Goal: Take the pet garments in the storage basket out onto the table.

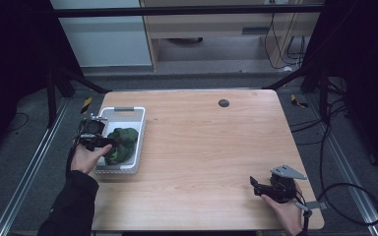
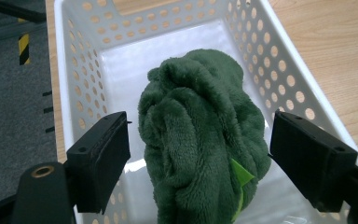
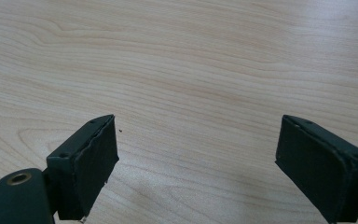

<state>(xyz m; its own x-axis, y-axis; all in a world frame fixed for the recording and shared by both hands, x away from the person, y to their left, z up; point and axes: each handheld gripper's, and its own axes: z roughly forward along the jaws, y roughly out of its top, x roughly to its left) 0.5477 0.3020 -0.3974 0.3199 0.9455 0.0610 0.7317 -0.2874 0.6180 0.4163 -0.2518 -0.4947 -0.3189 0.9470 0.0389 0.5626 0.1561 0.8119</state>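
Note:
A crumpled dark green fleece cloth point(image 1: 121, 144) lies in a white perforated basket point(image 1: 123, 114) at the table's left side. In the left gripper view the cloth point(image 2: 200, 135) is bunched up with a light green tag showing, and the basket wall point(image 2: 279, 74) rises around it. My left gripper point(image 1: 109, 142) hovers over the basket's left rim, open; its jaws stand wide on either side of the cloth point(image 2: 199, 156) without touching it. My right gripper point(image 1: 254, 183) rests low near the table's front right corner, open, with bare wood between its jaws point(image 3: 196, 161).
The wooden table point(image 1: 211, 142) has a small black round hole cover point(image 1: 223, 103) near its far edge. Metal floor rails and cables run along both sides. A cable point(image 1: 344, 196) trails from the right gripper off the table's right edge.

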